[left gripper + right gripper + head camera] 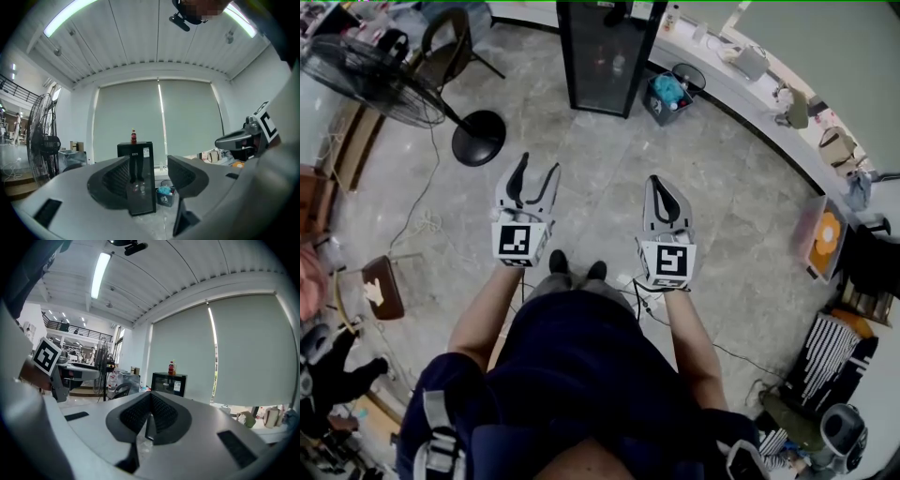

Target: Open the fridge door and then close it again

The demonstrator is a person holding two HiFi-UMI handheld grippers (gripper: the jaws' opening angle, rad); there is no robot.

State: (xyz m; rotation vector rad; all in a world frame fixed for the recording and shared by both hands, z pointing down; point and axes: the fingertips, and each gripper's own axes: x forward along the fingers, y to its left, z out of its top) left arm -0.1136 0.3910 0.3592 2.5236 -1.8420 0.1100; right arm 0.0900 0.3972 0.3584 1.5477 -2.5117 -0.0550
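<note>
Grey marbled floor (pixel 609 187) — what stands on it

A black fridge (pixel 605 56) stands upright at the far side, with a small bin (pixel 667 97) just beside it on the right. A round black fan base (pixel 478 138) sits well to the left, a thin cable (pixel 422 202) trailing past it — the person's dark shoes (pixel 577 270) are nearest.

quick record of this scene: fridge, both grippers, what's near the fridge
fridge: black, glass door looks shut, on the floor ahead
bottle: upright on top of the fridge
left gripper: jaws apart, empty, away from the fridge
right gripper: jaws together, empty
bin: beside the fridge
fan: far left
</note>
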